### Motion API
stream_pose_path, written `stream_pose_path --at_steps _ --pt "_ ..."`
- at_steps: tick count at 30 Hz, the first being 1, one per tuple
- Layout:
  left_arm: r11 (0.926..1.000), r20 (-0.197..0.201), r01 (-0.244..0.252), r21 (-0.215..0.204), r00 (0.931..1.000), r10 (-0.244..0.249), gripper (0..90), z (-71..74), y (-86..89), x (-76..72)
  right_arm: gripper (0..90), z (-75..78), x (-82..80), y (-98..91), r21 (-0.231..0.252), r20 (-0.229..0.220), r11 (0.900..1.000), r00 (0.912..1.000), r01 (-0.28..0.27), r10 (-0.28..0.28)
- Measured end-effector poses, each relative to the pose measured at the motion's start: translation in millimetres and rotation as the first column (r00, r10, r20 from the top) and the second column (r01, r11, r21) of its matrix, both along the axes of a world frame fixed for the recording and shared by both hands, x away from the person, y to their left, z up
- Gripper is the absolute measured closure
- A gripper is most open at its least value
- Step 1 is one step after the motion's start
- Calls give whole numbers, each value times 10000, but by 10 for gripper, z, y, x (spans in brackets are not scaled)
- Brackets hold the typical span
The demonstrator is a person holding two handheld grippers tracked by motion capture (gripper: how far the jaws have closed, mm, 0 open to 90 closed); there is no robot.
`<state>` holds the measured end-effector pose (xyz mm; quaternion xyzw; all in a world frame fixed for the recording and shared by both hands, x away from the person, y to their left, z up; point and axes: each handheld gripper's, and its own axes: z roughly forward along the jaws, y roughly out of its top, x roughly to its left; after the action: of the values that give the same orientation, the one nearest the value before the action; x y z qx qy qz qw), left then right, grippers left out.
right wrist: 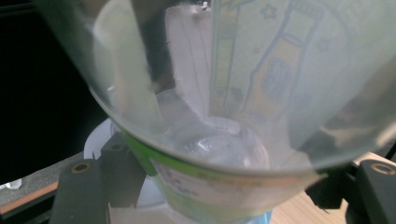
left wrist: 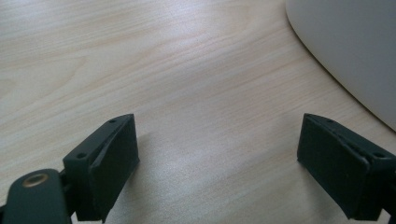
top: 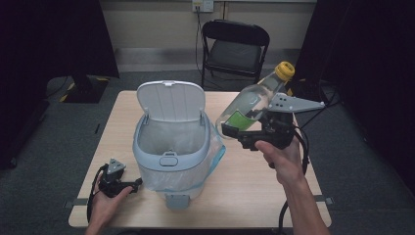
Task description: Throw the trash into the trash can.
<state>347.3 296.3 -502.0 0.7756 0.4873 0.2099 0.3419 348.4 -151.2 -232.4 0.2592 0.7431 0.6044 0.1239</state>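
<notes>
My right gripper (top: 234, 131) clamps a clear bottle (top: 249, 102) right of centre in the high view, tilted, yellow cap up-right, beside the open bin (top: 171, 147). My left gripper (top: 128, 185) rests lower left, jaws wide apart and empty.

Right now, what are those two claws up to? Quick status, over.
Right claw shut on clear bottle, held above table, right of open bin. Left claw open, empty, low on table beside bin. Nothing between bottle and bin.

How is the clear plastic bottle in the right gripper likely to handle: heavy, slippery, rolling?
The bottle looks empty, so probably light. Its smooth round wall may slip or twist between the right gripper jaws. Set down on its side, it would likely roll.
</notes>
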Motion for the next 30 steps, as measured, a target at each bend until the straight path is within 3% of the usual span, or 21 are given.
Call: stream_pose_path --at_steps 24,30 --pt "10000 -10 -6 3 10000 6 119 1 0 0 278 48 139 632 -129 101 9926 9926 -1206 1207" --pt "10000 -9 -3 -4 10000 3 119 1 0 0 277 21 171 766 -434 21 9912 9922 -1248 1250"
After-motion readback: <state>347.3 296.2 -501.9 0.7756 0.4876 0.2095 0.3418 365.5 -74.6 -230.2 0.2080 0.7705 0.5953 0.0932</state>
